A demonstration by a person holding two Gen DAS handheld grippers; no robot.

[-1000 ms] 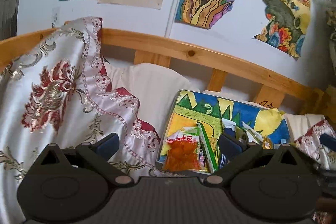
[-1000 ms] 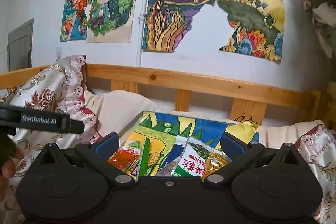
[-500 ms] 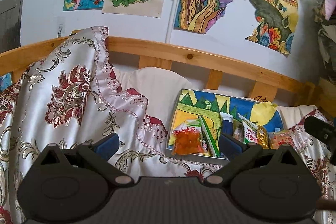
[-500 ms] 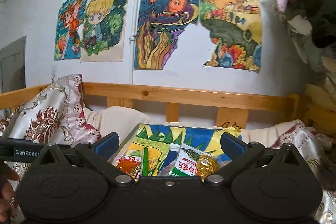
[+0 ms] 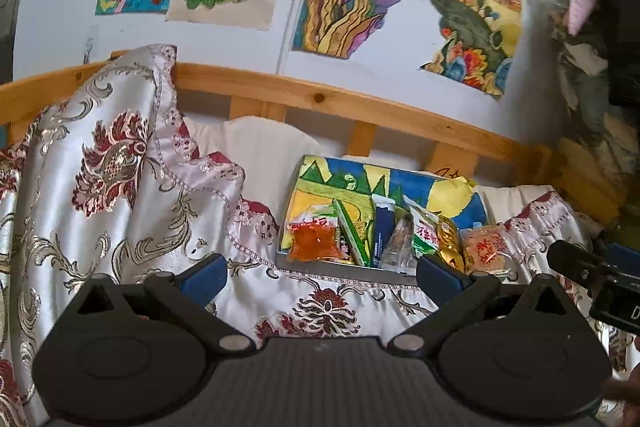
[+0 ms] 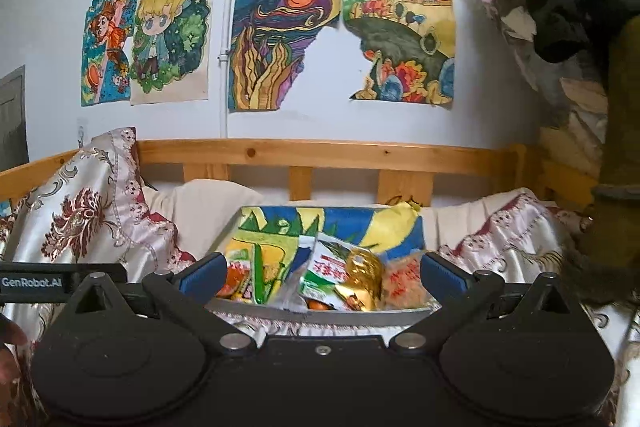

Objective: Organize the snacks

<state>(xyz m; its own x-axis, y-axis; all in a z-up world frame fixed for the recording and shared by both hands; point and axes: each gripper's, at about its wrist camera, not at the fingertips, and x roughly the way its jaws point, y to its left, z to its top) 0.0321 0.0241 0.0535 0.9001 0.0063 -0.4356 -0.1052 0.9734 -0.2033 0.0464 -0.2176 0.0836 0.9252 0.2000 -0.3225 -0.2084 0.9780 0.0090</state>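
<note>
Both tools hang over the bed with jaws spread wide and empty: the left hand-held gripper (image 5: 320,273) and the right hand-held gripper (image 6: 322,273). The snacks (image 5: 376,235) sit packed upright in a grey tray (image 6: 320,315) on the patterned bedspread (image 5: 120,187), at twelve o'clock from each gripper.

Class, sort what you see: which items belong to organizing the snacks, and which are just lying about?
Belong to the job:
orange snack packet
green-and-white packet
gold packet
grey tray

Just lying about:
floral blanket
wall drawings
wooden bed rail
</note>
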